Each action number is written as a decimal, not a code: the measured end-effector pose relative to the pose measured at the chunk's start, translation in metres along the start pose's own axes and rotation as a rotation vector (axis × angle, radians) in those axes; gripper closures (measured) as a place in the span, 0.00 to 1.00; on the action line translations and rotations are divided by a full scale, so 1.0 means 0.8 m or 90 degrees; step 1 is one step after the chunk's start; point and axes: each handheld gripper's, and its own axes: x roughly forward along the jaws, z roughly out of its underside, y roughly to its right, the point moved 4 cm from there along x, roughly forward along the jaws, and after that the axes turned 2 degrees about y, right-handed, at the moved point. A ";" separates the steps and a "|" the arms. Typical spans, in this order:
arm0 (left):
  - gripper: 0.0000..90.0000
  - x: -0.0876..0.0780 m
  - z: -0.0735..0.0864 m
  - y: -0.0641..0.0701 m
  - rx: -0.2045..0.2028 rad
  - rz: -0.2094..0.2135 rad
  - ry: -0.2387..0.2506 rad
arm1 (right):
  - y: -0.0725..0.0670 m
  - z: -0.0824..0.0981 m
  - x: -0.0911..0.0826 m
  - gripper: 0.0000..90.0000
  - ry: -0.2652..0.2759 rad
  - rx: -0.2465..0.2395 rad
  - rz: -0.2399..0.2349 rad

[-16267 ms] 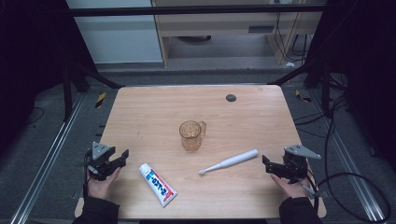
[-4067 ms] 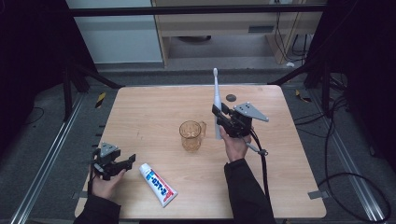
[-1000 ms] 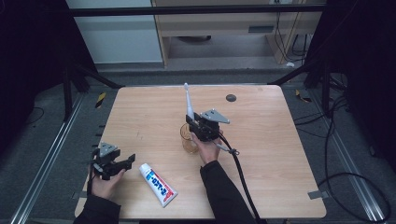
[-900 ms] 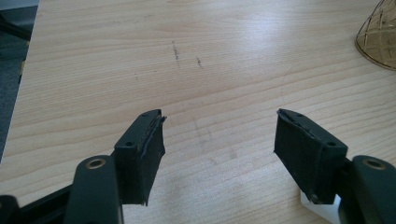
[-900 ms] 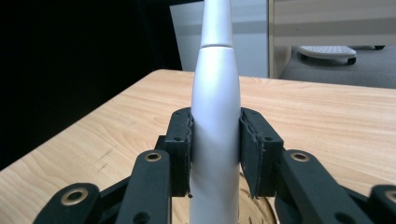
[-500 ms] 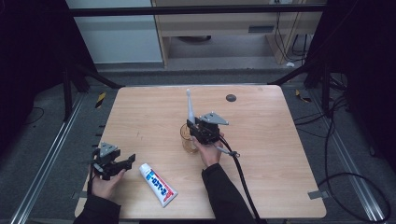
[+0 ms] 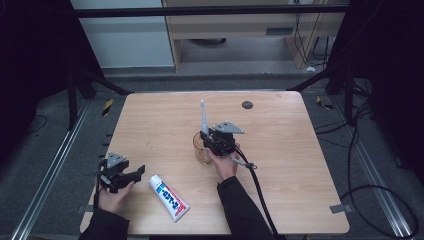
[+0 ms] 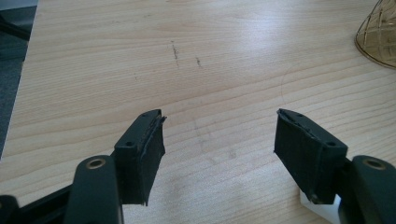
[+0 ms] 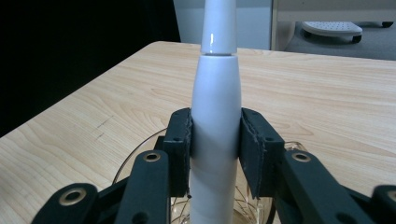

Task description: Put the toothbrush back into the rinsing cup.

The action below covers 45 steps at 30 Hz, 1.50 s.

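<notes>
My right gripper (image 7: 207,138) is shut on a white electric toothbrush (image 7: 203,117), holding it upright with its lower end inside an amber glass cup (image 7: 200,151) at the table's middle. In the right gripper view both pads press the toothbrush (image 9: 215,116) handle, and the cup's rim (image 9: 122,163) curves below the jaws. My left gripper (image 7: 136,173) rests low near the table's front left, open with nothing between its fingers (image 8: 140,154). A white toothpaste tube (image 7: 169,197) lies just to its right. The cup (image 8: 379,37) stands off at the far right of the left gripper view.
The wooden table (image 7: 300,150) has a small dark round hole (image 7: 247,104) near its back edge. The right gripper's cable (image 7: 256,182) trails toward the front edge. Dark floor and metal frame rails surround the table.
The toothbrush, earlier lying on the table and then held high right of the cup, has come over the cup. Over the last second it sank slightly and straightened. The left gripper stayed put.
</notes>
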 end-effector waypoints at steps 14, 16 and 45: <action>0.36 -0.001 -0.001 0.001 -0.003 0.004 0.003 | -0.001 -0.020 -0.027 0.53 0.037 -0.021 -0.004; 0.37 -0.001 -0.001 0.001 -0.004 0.009 0.004 | 0.000 -0.022 -0.034 0.51 0.036 -0.026 -0.004; 0.76 -0.019 -0.002 0.019 -0.001 0.079 -0.020 | 0.110 0.008 -0.165 0.45 -0.046 -0.034 0.067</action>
